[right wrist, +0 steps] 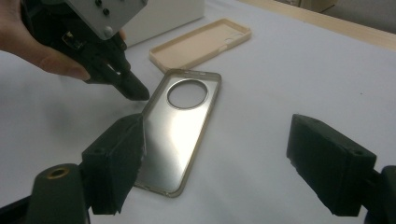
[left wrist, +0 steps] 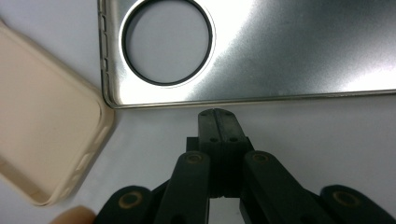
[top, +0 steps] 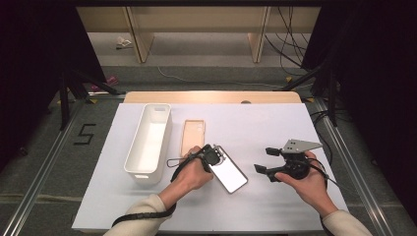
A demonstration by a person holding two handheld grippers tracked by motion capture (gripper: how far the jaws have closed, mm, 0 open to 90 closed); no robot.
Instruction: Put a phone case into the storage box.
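High view: my left gripper [top: 212,158] sits mid-table w/ its tip right at the upper end of the clear phone case [top: 229,172], which lies flat on the white table [top: 275,123], angled w/ its lower end toward me. Beige case [top: 193,136] lies flat just behind my left hand [top: 192,173], btw the clear one and the white bin [top: 150,142] on the left. My right gripper [top: 268,163] is held off to the right in my right hand [top: 307,179], well apart from the clear case, grey plate on top.

Left gripper view: my jaws are pressed fully together, pad to pad, nothing btw them. Tip [left wrist: 218,114] is just beside the long edge of the clear case [left wrist: 299,51], next to the round camera cutout [left wrist: 168,42]; can't tell if it actually touches the rim. Beige case [left wrist: 42,126] is at the left, inside facing up, its corner near the clear case's corner.

Right gripper view: my right jaws stand wide apart, one pad [right wrist: 116,158] low left, the other low right, gripper [right wrist: 224,161] holding nothing. Clear case [right wrist: 180,128] lies on the table ahead, partly behind my left-side pad, cutout at its far end. Left gripper [right wrist: 135,88] comes in from upper left, tip down by the case's edge near the cutout. Beige case [right wrist: 201,44] is further back, bin [right wrist: 163,14] behind it.
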